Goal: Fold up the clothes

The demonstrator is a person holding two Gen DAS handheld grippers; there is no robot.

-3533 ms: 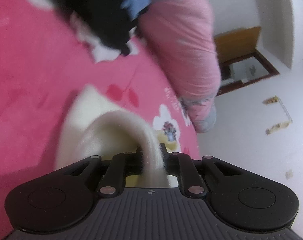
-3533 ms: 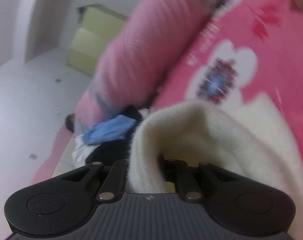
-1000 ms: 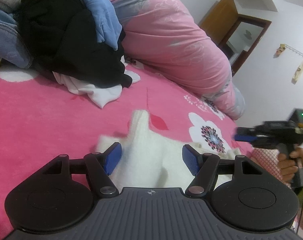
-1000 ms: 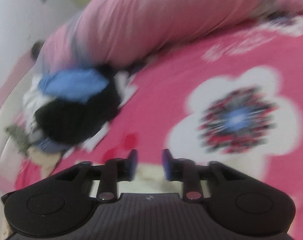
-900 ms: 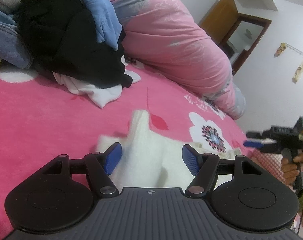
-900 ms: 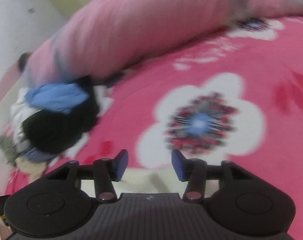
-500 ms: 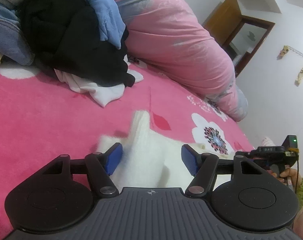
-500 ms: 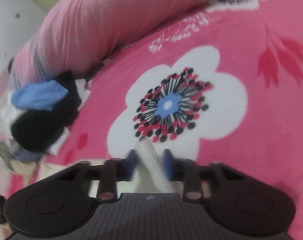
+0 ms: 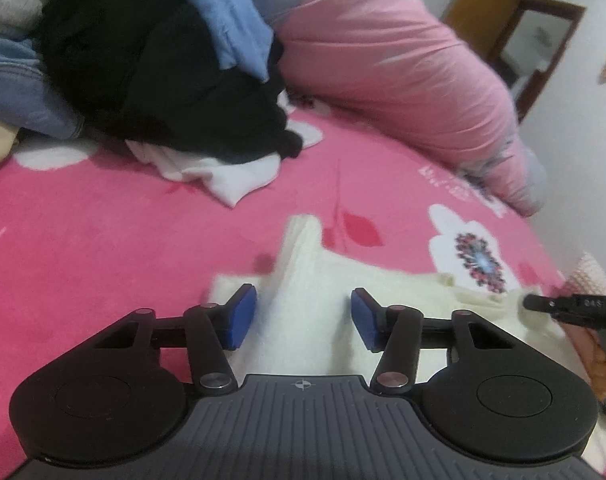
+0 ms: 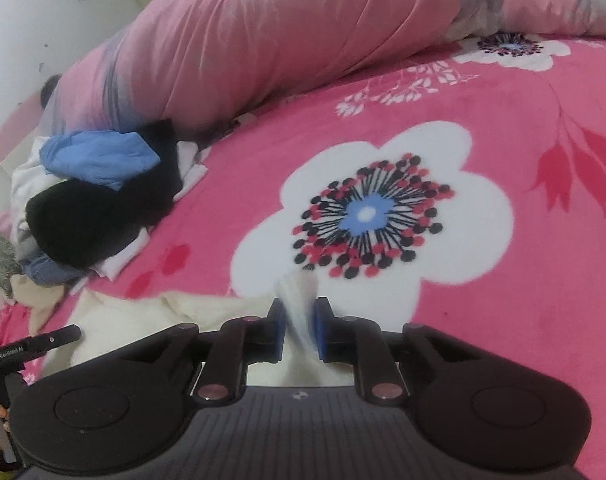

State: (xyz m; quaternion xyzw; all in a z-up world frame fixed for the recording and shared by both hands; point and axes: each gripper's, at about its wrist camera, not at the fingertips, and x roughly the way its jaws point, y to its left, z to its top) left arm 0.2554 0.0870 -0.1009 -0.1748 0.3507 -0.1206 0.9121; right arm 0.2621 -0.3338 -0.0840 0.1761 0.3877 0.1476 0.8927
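1. The cream sweater (image 9: 303,320) lies flat on the pink flowered blanket (image 9: 103,240), low in the centre of the left wrist view and running toward the right edge.
2. Left gripper (image 9: 303,318): its blue pads (image 9: 239,316) stand apart on either side of a raised ridge of the sweater. The jaws are closing, with the cloth between them, but the pads do not yet press it.
3. Right gripper (image 10: 298,328): its jaws are closing and nearly together, and the pads pinch a thin fold of the sweater (image 10: 299,300) that stands up between them at the lower centre of the right wrist view.
4. In the left wrist view, the right gripper (image 9: 563,306) shows at the right edge, its tip at the sweater's far end, with part of a hand (image 9: 603,372) below it.
5. A heap of clothes (image 9: 151,64) sits in the upper left of the left wrist view: black, blue, white and denim pieces piled together.
6. A rolled pink quilt (image 9: 383,72) lies behind the heap, along the top of the frame.
7. No bin, basket or other container is in view; everything rests directly on the blanket.
8. A large white flower print (image 10: 375,216) on the blanket fills the centre of the right wrist view, just beyond the pinched fold.
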